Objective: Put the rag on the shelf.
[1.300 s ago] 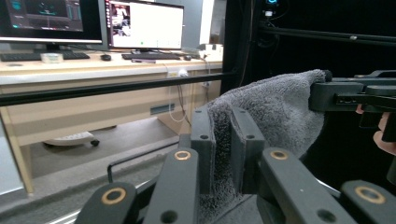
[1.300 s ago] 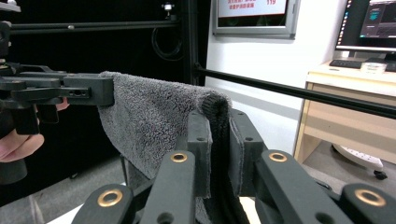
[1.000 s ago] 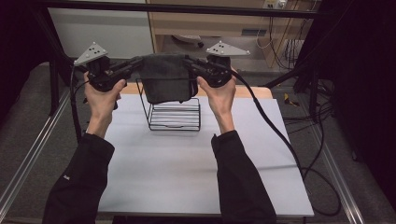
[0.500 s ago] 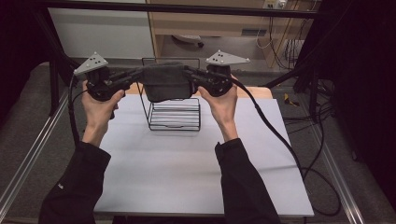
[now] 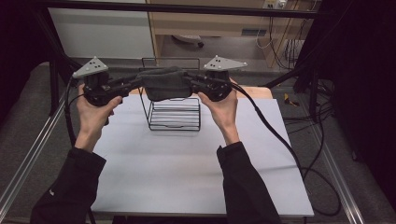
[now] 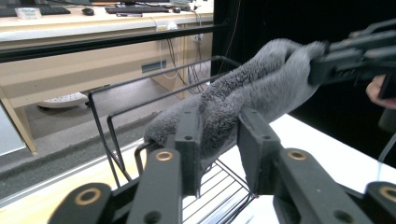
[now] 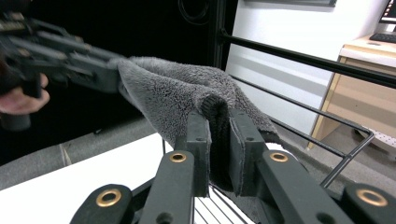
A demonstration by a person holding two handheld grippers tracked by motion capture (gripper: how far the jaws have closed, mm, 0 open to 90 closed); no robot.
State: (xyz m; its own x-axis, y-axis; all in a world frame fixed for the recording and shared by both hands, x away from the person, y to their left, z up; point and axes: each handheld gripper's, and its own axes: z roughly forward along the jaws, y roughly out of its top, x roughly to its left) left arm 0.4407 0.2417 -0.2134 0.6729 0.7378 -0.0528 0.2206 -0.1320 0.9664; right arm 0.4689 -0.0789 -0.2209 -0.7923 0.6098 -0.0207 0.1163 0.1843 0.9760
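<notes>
Cloth of dark grey fleece (image 5: 166, 82) hangs above the black wire rack (image 5: 173, 114) on the white table (image 5: 187, 172). The right gripper (image 7: 218, 122) pinches one end tight. The left gripper (image 6: 219, 135) has just been opening, its pads slack around the other end.

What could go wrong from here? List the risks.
1. The left tongs have just been opening, with the towel between the jaws but a gap at one side. That end may drop before it is over the rack.
2. The right tongs alone pinch the towel, so it may swing and hang off one rail.
3. A pull could tip the light wire rack.
</notes>
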